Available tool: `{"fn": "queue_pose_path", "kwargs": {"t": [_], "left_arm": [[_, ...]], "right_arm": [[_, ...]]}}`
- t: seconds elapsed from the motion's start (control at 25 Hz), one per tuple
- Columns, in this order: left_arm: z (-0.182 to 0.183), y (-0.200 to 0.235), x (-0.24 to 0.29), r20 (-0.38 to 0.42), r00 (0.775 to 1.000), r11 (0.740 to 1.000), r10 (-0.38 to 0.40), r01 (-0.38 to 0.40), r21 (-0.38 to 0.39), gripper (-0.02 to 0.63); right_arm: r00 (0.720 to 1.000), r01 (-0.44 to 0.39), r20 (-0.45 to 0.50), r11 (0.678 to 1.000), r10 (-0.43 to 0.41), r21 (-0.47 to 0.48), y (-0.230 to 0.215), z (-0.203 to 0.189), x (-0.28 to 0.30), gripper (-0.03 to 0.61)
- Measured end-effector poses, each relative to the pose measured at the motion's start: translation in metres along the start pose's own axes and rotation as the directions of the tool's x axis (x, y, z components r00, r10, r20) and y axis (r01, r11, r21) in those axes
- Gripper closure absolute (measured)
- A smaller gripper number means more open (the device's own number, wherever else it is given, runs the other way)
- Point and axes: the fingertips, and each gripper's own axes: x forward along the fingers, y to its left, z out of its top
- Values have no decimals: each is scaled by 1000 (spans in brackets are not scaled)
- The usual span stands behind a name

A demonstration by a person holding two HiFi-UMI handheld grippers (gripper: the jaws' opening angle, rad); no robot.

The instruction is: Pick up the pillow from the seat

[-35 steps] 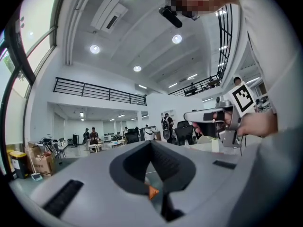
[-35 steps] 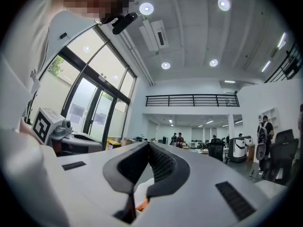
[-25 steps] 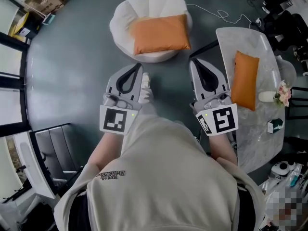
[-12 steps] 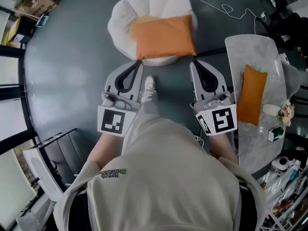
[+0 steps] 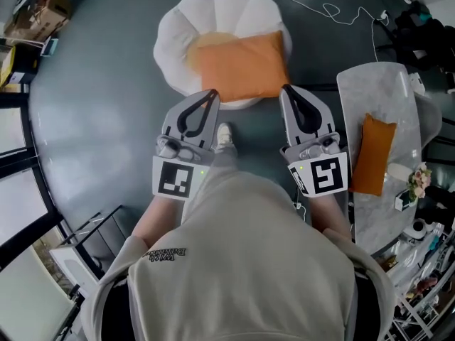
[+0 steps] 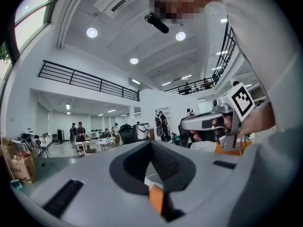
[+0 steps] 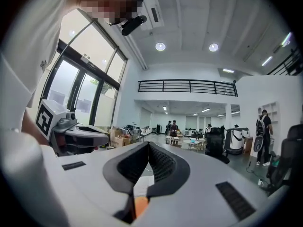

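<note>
The grey floor [image 5: 92, 105] of this big open room takes up most of what I can see, and the person in the beige sweatshirt [image 5: 242, 261] stands on it facing a round white seat [image 5: 213, 13]. They are close enough to lean over it, which I take to be the point of standing there. A marble table [image 5: 377, 91] sits off to their right, with a second orange cushion [image 5: 370, 155] lying lengthwise on it, well apart from the seat. The pillow [image 5: 242, 66] they are after is the orange one lying flat in the hollow of the seat, its near edge toward the person. The left gripper [image 5: 211, 93] and right gripper [image 5: 286, 89] are held side by side and point forward, with their tips at the seat's near rim on either side of the pillow's front edge. That looks like lining up for a two-handed lift. Both pairs of jaws are pressed together at the tips with nothing between them, so they would have to spread before either could take the fabric. One shoe [image 5: 225, 135] pokes out between the grippers, just short of the seat.
</note>
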Motion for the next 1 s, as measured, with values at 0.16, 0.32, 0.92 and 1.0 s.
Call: {"fn": "queue_pose_path", "kwargs": {"t": [0.16, 0.32, 0.92, 1.0], "left_arm": [[1, 38, 16, 14, 1000, 999, -11, 12, -30, 606], [8, 60, 34, 31, 999, 999, -31, 31, -10, 606], [22, 72, 80, 58, 998, 1000, 26, -25, -9, 606], [19, 64, 89, 45, 999, 1000, 0, -1, 12, 606]], "right_arm": [[999, 41, -10, 999, -42, -35, -10, 7, 34, 569], [996, 82, -16, 995, -83, -49, -24, 13, 54, 569], [997, 45, -67, 999, -46, -10, -73, -10, 71, 569], [994, 40, -101, 999, -41, -6, -83, -21, 70, 569]]}}
